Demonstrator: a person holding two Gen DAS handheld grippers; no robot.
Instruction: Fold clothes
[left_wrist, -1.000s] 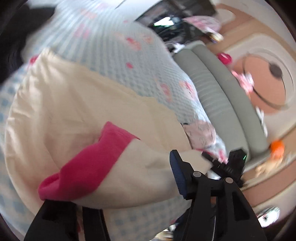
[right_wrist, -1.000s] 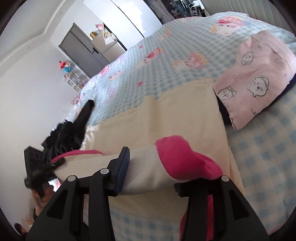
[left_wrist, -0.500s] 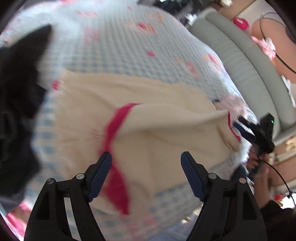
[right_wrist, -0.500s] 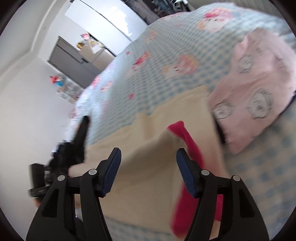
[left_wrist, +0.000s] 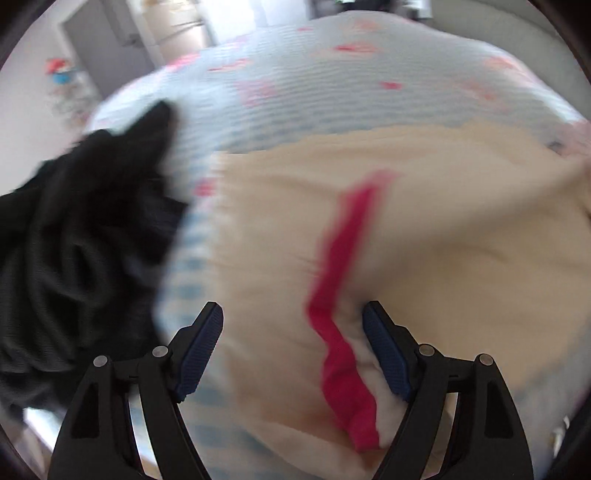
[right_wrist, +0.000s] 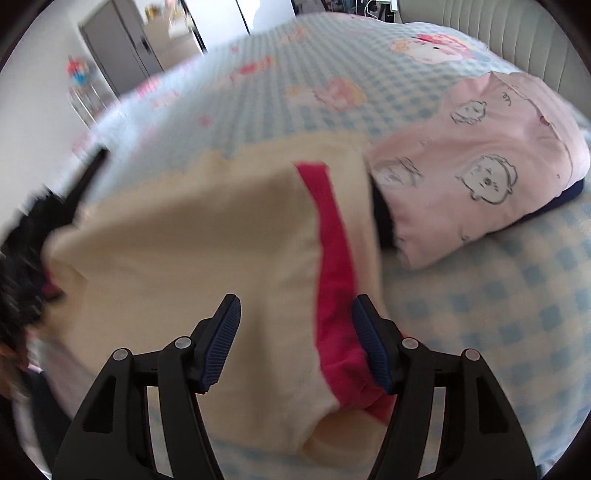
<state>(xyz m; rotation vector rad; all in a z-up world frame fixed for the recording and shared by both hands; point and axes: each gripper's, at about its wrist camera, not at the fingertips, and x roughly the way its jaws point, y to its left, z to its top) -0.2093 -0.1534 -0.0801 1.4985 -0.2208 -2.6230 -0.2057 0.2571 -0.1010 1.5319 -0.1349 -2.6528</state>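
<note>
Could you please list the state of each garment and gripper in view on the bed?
Cream garment: lying flat, both pink-cuffed sleeves folded inward.
Pink printed garment: folded, beside it.
Black garment: crumpled, unfolded.
Left gripper: jaws open, holding nothing.
Right gripper: jaws open, holding nothing.

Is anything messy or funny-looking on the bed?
Yes. The black garment lies crumpled in a heap at the left edge of the bed, not folded. The cream garment lies flat with its pink cuffs turned in, and the pink printed garment beside it looks neatly folded.
</note>
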